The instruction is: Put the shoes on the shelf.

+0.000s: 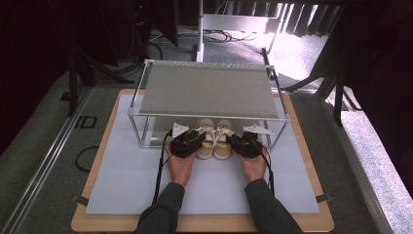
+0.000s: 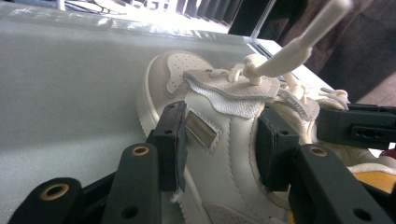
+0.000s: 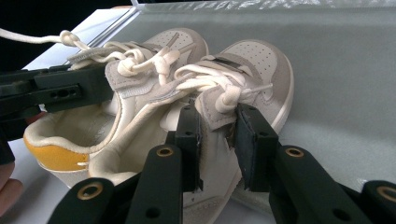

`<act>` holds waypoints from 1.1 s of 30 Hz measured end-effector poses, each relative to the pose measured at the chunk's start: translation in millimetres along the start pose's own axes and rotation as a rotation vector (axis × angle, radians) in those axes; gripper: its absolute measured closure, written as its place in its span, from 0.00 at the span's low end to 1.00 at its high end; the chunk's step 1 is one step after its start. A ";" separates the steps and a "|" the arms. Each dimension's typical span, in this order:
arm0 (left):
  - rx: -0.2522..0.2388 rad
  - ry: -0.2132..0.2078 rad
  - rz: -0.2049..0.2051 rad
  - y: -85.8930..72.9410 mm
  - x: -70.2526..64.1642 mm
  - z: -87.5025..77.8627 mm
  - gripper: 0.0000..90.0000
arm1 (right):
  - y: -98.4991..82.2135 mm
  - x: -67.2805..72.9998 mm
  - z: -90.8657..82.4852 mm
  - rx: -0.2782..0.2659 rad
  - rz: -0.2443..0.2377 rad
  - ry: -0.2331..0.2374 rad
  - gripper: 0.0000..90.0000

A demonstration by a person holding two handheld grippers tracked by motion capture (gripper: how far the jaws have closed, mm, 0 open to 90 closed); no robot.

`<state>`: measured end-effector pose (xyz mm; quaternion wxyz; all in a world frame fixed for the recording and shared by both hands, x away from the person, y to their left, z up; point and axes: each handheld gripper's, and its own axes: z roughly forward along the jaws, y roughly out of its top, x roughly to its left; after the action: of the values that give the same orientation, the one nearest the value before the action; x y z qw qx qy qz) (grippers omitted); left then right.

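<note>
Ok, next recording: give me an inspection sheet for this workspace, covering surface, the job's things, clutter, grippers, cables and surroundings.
Surface: pale grey mat on a wooden board.
Job's things: pair of cream leather sneakers with yellow heel linings, left sneaker and right sneaker, side by side, toes under a metal-framed rack with a grey shelf.
Clutter: nothing seen.
Grippers: left gripper shut on the left sneaker's side; right gripper shut on the right sneaker's tongue, below the laces.
Cables: black cable trailing from each gripper; more cables on the floor behind.
Surroundings: grey carpet, dark curtains, bright light at the back.
</note>
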<state>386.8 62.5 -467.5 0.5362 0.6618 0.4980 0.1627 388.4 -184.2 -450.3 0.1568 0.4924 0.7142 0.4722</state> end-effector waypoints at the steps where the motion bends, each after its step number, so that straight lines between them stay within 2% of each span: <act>1: 0.000 0.000 -0.001 0.2 0.7 0.4 0.65 | 0.0 -0.2 1.2 0.000 0.000 0.002 0.80; 4: -0.011 0.003 -0.003 0.4 2.2 0.8 0.65 | 0.5 -0.3 2.7 -0.002 0.005 0.006 0.80; 10: -0.001 0.018 -0.012 -1.4 4.6 2.3 0.65 | 1.8 -1.4 4.7 0.004 0.011 0.014 0.79; 14: 0.018 0.045 -0.044 -0.7 5.7 1.8 0.64 | 2.0 -2.9 5.0 0.006 0.004 0.029 0.77; 16: 0.016 0.049 -0.049 -0.6 8.6 1.2 0.61 | 2.0 -3.2 5.4 0.011 0.014 0.037 0.75; 19: 0.018 0.029 -0.051 -0.2 12.0 0.5 0.54 | 1.5 -5.6 6.6 0.010 0.034 0.054 0.72; 24: 0.012 0.052 -0.042 -0.2 11.2 -2.2 0.48 | 1.0 -8.2 5.7 -0.007 0.061 0.061 0.67; 26: -0.003 0.048 -0.054 -0.5 12.3 -5.0 0.46 | 1.1 -9.0 3.7 -0.019 0.061 0.056 0.62; 30: -0.025 0.031 -0.073 -1.1 11.7 -13.5 0.42 | -1.5 -8.2 -2.1 -0.035 0.065 0.056 0.61; 33: -0.038 0.014 -0.059 -1.4 9.7 -20.2 0.41 | -3.2 -7.6 -9.1 -0.063 0.070 0.061 0.59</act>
<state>375.3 81.5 -464.3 0.5497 0.6354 0.5178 0.1612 383.9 -195.6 -450.2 0.1339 0.4973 0.6856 0.5145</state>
